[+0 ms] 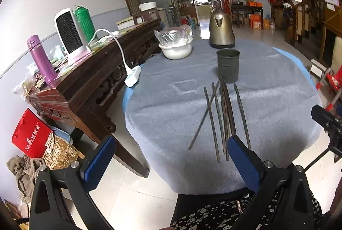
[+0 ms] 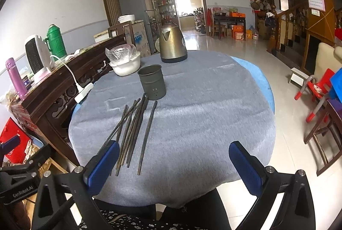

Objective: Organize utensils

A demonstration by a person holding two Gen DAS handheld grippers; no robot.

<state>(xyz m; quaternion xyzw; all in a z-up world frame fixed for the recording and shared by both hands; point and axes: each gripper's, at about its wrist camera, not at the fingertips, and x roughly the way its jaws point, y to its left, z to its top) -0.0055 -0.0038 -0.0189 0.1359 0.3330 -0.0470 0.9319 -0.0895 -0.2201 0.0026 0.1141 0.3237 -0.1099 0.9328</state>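
Now both my left gripper (image 1: 171,157) and right gripper (image 2: 174,162) hang released over the table's (image 2: 213,112) near edge; chopsticks (image 2: 132,133) lie beside the holder (image 2: 152,82).

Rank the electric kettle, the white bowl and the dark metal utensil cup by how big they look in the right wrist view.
1. Electric kettle, largest, though it stands farthest back.
2. White bowl and dark metal utensil cup: too close to rank; the bowl looks wider, the cup taller, and the cup sits nearer the camera.
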